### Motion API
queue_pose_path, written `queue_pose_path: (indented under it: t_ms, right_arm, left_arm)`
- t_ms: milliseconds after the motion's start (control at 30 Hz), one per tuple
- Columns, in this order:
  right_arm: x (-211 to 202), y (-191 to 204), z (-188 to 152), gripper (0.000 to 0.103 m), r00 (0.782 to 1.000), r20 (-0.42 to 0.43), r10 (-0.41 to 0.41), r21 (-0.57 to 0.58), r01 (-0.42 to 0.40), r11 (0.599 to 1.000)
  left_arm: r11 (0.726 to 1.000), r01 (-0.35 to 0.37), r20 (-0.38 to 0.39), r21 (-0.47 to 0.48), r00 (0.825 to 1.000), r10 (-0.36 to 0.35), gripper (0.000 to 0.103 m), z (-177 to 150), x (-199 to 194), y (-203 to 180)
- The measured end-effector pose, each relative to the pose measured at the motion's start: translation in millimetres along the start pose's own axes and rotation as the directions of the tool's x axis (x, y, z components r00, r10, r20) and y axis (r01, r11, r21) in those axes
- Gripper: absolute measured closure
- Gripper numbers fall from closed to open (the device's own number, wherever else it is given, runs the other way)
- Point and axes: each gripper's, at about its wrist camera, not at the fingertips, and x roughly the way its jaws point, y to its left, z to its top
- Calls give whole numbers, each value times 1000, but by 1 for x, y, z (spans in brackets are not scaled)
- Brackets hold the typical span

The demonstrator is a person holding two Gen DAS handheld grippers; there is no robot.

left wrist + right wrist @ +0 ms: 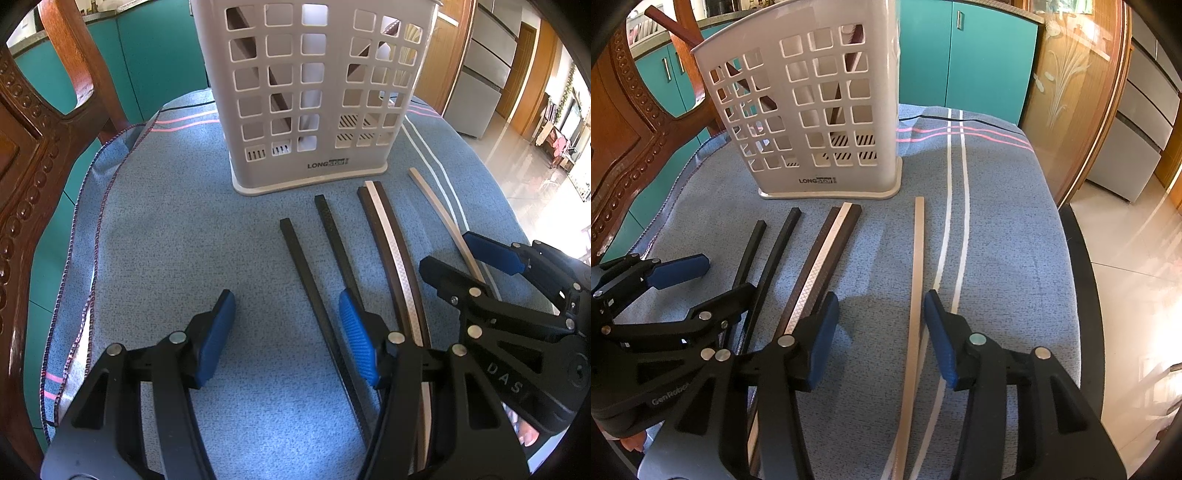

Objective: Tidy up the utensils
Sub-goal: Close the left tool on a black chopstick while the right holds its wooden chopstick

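Note:
A grey slotted utensil holder (306, 92) stands upright at the back of a blue cloth; it also shows in the right wrist view (812, 110), with a brown stick inside. Several chopsticks lie in front of it: two black ones (306, 266) (775, 251), a brown and silver bundle (391, 251) (823, 258), and a beige one (443, 214) (916, 280). My left gripper (288, 336) is open above the black chopsticks. My right gripper (882, 332) is open with the beige chopstick between its fingers, not touching; it also shows in the left wrist view (465, 262).
The blue cloth (177, 236) covers a cushioned seat with a carved wooden chair back (33, 155) at the left. Teal cabinets (979, 62) stand behind. A tiled floor (1126, 258) drops off at the right edge.

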Motion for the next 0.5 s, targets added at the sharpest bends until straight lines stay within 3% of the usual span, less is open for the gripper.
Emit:
queue_pose_path:
  t_ms: [133,500]
  right_arm:
    - [0,-1,2,55,1000,-1,-6,2,6,1000]
    - [0,-8,3,82,1000,-1,-25,20,25,999]
  left_arm:
    - [1000,3,0,4,1000,-3,45,-1,-1,-1]
    - [999,43,-2,34,999,-43,74,-6,-5,-9]
